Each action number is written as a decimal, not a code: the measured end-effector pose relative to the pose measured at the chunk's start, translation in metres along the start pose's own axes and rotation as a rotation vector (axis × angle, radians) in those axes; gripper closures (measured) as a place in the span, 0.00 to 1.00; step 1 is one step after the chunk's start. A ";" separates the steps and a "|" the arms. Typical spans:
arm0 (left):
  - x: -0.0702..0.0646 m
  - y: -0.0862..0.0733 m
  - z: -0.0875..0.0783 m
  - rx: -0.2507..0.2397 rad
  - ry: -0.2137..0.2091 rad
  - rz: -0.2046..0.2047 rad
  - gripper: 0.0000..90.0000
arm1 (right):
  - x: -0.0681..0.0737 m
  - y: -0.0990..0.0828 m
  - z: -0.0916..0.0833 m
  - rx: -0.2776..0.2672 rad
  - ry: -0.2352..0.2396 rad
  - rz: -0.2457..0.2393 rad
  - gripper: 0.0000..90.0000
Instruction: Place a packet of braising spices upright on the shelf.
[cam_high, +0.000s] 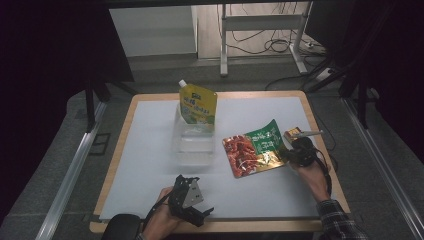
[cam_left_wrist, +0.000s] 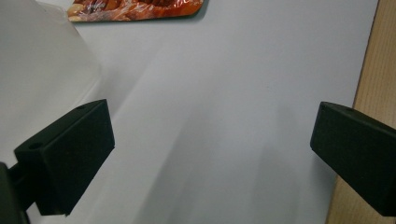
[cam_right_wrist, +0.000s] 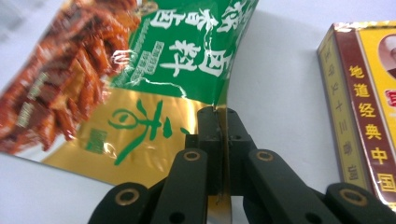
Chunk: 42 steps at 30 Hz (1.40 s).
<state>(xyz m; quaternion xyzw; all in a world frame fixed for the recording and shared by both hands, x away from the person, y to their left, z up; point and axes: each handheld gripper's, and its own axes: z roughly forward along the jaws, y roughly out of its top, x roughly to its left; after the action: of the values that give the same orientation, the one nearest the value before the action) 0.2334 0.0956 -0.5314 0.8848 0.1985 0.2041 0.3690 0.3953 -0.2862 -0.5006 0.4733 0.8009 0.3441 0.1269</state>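
A flat snack pouch (cam_high: 254, 149), printed red, green and gold, lies on the white table at the right. My right gripper (cam_high: 292, 152) is shut on the pouch's (cam_right_wrist: 154, 79) gold right edge; in the right gripper view its jaws (cam_right_wrist: 223, 122) pinch that edge between them. My left gripper (cam_high: 197, 207) rests near the table's front edge. Its black fingers (cam_left_wrist: 65, 158) stand wide apart over bare table with nothing between them. The pouch's red corner (cam_left_wrist: 135, 9) shows at the top of the left gripper view.
A clear plastic box (cam_high: 194, 137) sits mid-table with a yellow spouted pouch (cam_high: 198, 105) standing upright in it. A small red and yellow box (cam_high: 295, 134) lies just beyond my right gripper, seen close in the right gripper view (cam_right_wrist: 359, 107). The table's wooden rim (cam_left_wrist: 369, 70) runs beside my left gripper.
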 end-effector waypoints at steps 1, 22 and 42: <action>0.000 0.000 0.000 0.000 0.000 0.000 0.00 | -0.001 0.000 -0.001 -0.006 0.006 0.003 0.98; 0.001 0.000 -0.001 -0.002 0.018 0.001 0.00 | 0.011 0.030 -0.037 -0.133 0.125 -0.033 0.99; 0.009 -0.002 -0.007 -0.045 0.047 -0.078 0.00 | 0.043 0.077 -0.054 -0.200 0.266 -0.106 0.99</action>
<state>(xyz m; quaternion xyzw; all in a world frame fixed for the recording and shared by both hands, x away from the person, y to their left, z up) 0.2367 0.1050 -0.5263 0.8629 0.2367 0.2147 0.3916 0.3961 -0.2489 -0.4047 0.3655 0.7963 0.4746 0.0843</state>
